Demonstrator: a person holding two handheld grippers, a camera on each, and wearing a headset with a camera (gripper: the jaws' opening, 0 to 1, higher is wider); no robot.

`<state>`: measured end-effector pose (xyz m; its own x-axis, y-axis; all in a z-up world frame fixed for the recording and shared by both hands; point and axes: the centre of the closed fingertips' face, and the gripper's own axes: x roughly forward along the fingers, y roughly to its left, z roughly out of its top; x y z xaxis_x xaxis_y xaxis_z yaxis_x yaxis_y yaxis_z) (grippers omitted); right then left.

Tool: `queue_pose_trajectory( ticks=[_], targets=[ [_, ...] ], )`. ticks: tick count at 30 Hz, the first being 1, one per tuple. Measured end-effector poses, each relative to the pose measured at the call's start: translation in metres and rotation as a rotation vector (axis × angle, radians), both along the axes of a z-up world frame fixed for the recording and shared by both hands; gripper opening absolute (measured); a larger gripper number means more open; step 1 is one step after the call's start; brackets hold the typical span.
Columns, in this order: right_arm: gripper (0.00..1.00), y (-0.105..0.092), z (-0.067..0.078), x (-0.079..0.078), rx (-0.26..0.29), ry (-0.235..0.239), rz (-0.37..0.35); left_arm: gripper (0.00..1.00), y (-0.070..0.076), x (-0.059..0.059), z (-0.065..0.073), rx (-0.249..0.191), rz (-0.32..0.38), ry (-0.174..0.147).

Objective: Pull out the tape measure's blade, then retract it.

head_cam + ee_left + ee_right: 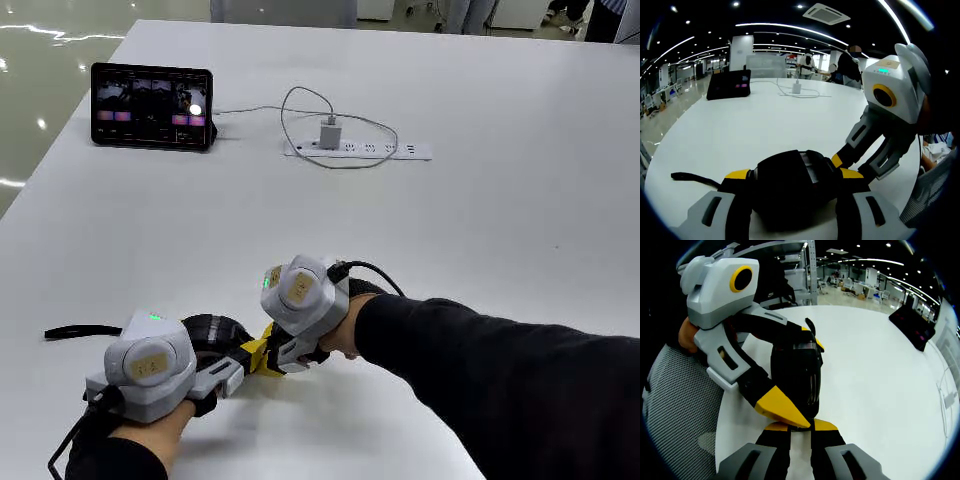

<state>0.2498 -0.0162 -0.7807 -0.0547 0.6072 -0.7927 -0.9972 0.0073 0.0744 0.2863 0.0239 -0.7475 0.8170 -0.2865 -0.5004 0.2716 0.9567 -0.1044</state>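
The black wrist strap (80,330) lies flat on the white worktop (420,230) near its near-left edge, and it runs towards the tape measure (792,187). The tape measure has a black, rounded case and rests close to the near edge, between the two tools.

The left gripper (238,365) has its jaws clamped on the two sides of the case and holds it against the worktop. The right gripper (801,427) meets the case from the other side. Its yellow-tipped jaws are close to each other at the front of the case.

I judge that the step in hand is to take the end of the blade. To do it well, the left gripper should keep the case pressed and level. The right one should pinch only the end hook and then draw straight away along the worktop, towards the right, without twisting.

The hook and the blade slot are hidden behind the yellow tips. I cannot tell if the right jaws already pinch the hook or only touch the case. No blade is visible outside the case. The lock button is hard to make out.
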Motion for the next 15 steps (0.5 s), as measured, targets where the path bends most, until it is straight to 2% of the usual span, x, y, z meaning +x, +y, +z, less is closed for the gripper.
queue_pose_trajectory(
  ticks=[10, 15],
  targets=[
    [0.12, 0.0005, 0.0001, -0.0004, 0.004, -0.022, -0.008, 0.66, -0.0004, 0.0001, 0.0000, 0.011, -0.005, -0.003],
    [0.17, -0.0018, 0.0007, 0.0029, 0.009, -0.032, -0.044, 0.66, 0.0004, -0.0004, -0.0002, 0.011, -0.007, 0.002]
  ],
)
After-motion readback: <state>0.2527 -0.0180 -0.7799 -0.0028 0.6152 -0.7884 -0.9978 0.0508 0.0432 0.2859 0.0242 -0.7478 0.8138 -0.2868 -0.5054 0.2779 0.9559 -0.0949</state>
